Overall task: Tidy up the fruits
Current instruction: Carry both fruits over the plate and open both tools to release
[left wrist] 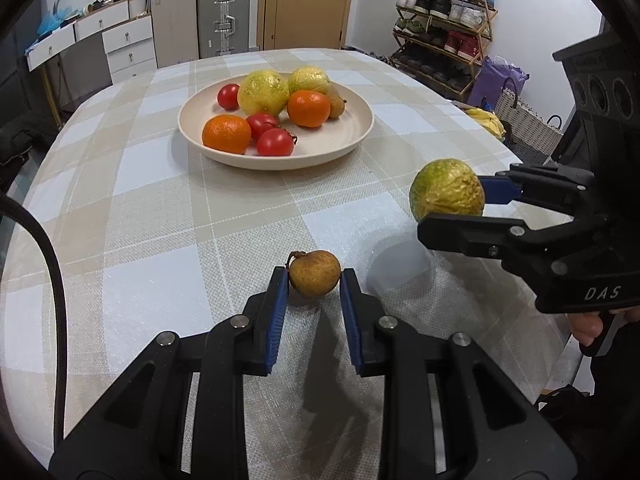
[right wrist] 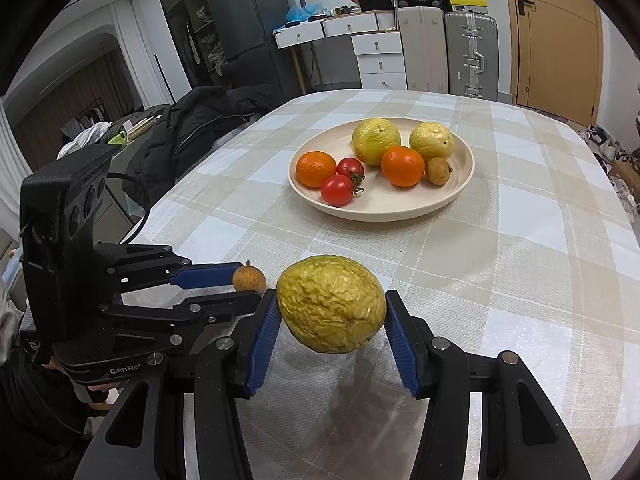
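Okay, your left gripper (left wrist: 314,280) is clamped across the small brown fruit (left wrist: 315,273) on the table (left wrist: 160,208); light, thin-shelled, so squeeze gently. Right gripper (right wrist: 331,320) holds the wrinkled fruit (right wrist: 331,309) mid-body, clear of the plate (right wrist: 400,210).

A lived-in home: a shoe rack (left wrist: 444,28) crowded with trainers stands beyond the counter's (left wrist: 200,216) far right corner, suitcases (right wrist: 470,52) and white drawers (right wrist: 378,60) line the wall by a wooden door (right wrist: 556,40), and a dark coat (right wrist: 192,136) lies off the counter's left edge.
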The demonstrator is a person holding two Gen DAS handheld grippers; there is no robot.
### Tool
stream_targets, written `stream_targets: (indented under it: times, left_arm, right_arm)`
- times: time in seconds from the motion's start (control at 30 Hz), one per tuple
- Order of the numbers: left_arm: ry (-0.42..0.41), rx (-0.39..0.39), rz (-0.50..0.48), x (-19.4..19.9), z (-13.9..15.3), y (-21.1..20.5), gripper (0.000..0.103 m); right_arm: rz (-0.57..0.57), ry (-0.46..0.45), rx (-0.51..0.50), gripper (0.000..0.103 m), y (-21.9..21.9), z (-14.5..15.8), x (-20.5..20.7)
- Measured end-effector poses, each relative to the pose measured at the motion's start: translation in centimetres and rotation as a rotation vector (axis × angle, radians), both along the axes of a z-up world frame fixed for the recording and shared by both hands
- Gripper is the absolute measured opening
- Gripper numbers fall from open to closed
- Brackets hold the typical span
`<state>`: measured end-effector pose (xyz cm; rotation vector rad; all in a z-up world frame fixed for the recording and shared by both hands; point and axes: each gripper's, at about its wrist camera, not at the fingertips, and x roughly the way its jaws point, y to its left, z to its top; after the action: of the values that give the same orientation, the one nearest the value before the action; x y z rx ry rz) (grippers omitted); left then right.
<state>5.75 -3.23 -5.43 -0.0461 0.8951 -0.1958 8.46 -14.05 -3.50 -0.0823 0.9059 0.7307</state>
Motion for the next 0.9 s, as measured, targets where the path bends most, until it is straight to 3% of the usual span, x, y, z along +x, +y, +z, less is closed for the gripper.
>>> stream_targets:
  times: [0.37, 0.9]
  left_arm:
    - [-0.084, -0.020, 0.057, -0.6, 2.3, 1.2, 0.024]
    - [-0.138, -0.006, 0.065, 0.8, 3.8, 0.4, 0.024]
  right_arm:
    - [-0.023, -0.014, 0.024, 0.053, -0.9, 0.3, 0.4]
    - [-0.069, -0.040, 0.048, 0.053, -2.2, 1.1, 1.9]
